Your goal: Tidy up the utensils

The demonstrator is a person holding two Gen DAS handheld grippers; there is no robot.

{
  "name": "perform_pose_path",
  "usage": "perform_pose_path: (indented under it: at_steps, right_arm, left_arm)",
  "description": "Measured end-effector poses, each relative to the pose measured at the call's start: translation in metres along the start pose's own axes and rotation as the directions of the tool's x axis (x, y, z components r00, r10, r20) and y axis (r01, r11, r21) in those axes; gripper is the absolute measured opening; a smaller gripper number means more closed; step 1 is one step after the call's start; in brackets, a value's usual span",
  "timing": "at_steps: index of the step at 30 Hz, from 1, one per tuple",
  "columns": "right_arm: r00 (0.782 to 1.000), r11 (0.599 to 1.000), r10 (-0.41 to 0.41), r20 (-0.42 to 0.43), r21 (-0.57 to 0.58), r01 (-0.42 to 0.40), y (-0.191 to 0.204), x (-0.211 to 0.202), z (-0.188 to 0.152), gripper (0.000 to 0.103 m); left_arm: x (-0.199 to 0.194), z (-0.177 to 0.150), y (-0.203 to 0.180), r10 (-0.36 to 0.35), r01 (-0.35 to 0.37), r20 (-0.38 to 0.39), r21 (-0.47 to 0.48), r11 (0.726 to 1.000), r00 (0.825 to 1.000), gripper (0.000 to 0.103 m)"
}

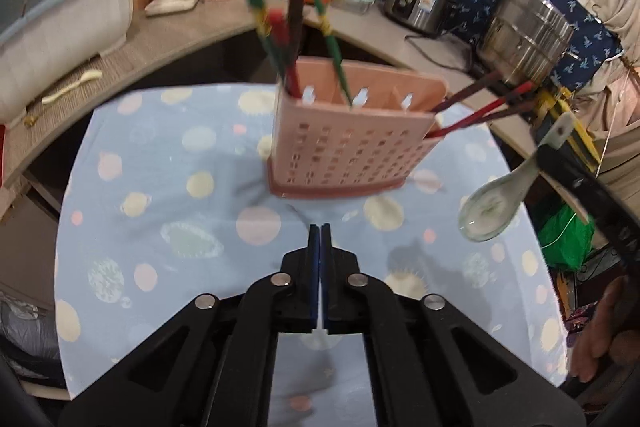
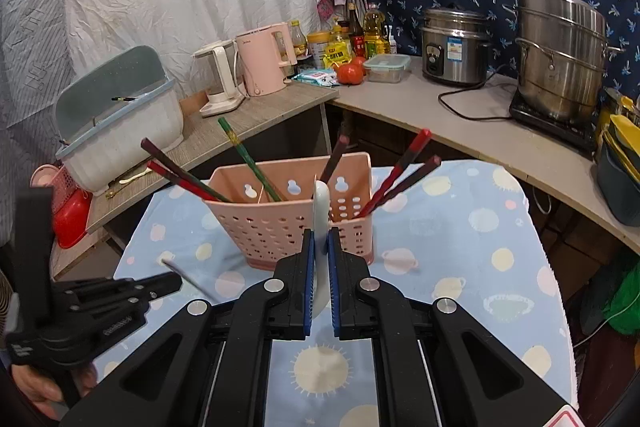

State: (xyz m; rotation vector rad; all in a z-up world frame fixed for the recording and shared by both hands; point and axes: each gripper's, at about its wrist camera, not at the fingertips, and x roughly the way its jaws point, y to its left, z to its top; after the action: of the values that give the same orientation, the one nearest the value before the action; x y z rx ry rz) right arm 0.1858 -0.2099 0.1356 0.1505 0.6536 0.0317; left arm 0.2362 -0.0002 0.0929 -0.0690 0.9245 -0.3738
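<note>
Spoon: a white glossy ceramic soup spoon (image 2: pixel 321 215) is clamped between the blue pads of the right gripper (image 2: pixel 321 247), raised above the table and near the holder's front wall.
Spoon axis: in the left wrist view the same spoon (image 1: pixel 494 203) runs on a slant, its handle end with a small hole up and to the right, its oval bowl down and to the left with the hollow facing the camera.
Spoon look: pale, smooth, slightly translucent at the bowl rim; the handle is flat and curves gently.
Holder: a pink plastic perforated utensil holder (image 1: pixel 352 143) stands upright on the blue table cloth with planet prints (image 1: pixel 168 187), divided into compartments.
Chopsticks: green, red and dark brown chopsticks (image 1: pixel 288 27) lean out of the holder, some to one end, a red and brown set (image 1: pixel 480 103) fanning from the other end.
Left gripper: the left gripper (image 1: pixel 320 231) has its pads pressed together with nothing between them, low over the cloth, in front of the holder.
</note>
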Motion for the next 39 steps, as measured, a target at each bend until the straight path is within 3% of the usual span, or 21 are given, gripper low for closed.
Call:
perform_pose_path:
  at_steps: [5, 10, 16, 22, 27, 35, 39]
  right_arm:
    - [1.0, 1.0, -0.008, 0.024, -0.008, 0.009, 0.0, -0.002, 0.016, 0.007]
    - [1.0, 1.0, -0.002, 0.029, -0.01, 0.002, 0.001, -0.004, 0.017, 0.007]
    - [1.0, 1.0, 0.008, 0.01, -0.015, -0.008, 0.005, 0.002, 0.01, 0.007]
    - [1.0, 1.0, 0.01, -0.008, 0.0, -0.01, 0.003, 0.011, 0.004, 0.007]
    - [1.0, 1.0, 0.007, -0.022, 0.016, -0.006, 0.0, 0.021, 0.002, 0.007]
    - [1.0, 1.0, 0.005, -0.03, 0.015, -0.004, 0.001, 0.033, 0.004, 0.007]
    - [1.0, 1.0, 0.004, -0.029, 0.017, -0.004, 0.0, 0.035, 0.004, 0.007]
  left_arm:
    - [-0.024, 0.025, -0.016, -0.008, 0.005, 0.069, 0.036, 0.999, 0.998, 0.0]
    - [-0.025, 0.034, -0.014, 0.024, -0.027, 0.089, 0.03, 0.999, 0.996, 0.0]
    - [0.025, 0.006, 0.029, 0.089, -0.09, -0.014, -0.047, 0.995, 0.996, 0.003]
    - [0.082, -0.021, 0.079, 0.136, -0.16, -0.151, -0.157, 0.975, 0.979, 0.012]
    - [0.105, -0.027, 0.088, 0.137, -0.167, -0.167, -0.185, 0.969, 0.976, 0.032]
    - [0.138, -0.015, 0.106, 0.111, -0.161, -0.189, -0.276, 0.948, 0.976, 0.034]
    - [0.149, -0.008, 0.098, 0.107, -0.149, -0.175, -0.246, 0.958, 0.979, 0.033]
